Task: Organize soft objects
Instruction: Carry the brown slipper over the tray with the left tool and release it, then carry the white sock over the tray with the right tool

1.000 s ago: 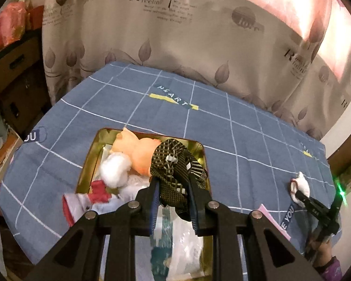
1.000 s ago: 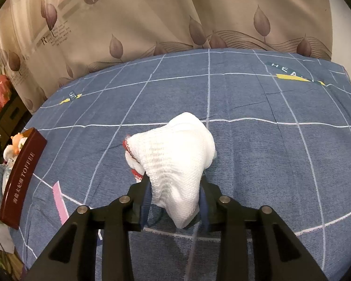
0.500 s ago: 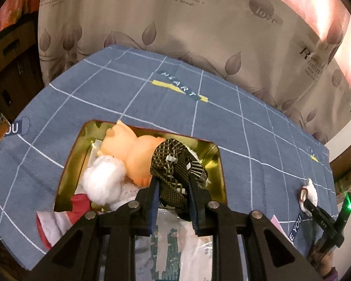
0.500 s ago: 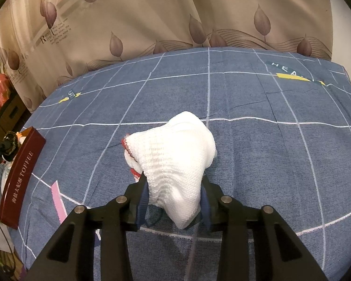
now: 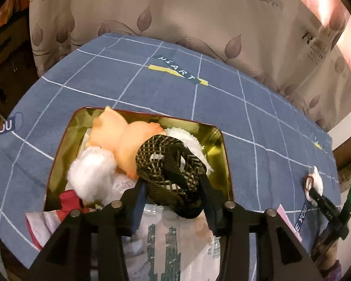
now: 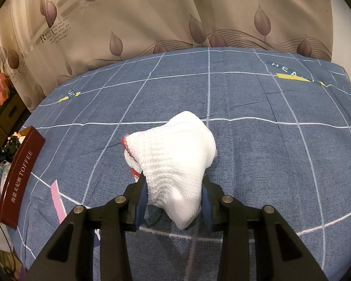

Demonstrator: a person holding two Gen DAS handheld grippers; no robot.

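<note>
My left gripper (image 5: 173,201) has just been opening; its jaws stand apart around the dark patterned fabric (image 5: 170,166), which lies over the gold tin (image 5: 224,164). My right gripper (image 6: 174,199) is clamped on the white knitted cloth (image 6: 175,154) on the blue cloth-covered table (image 6: 269,164).

R hand-held gripper (image 6: 173,201) pinching white knit sock (image 6: 173,161) on blue grid cloth (image 6: 257,154); toffee tin (image 6: 18,175) far left.
</note>
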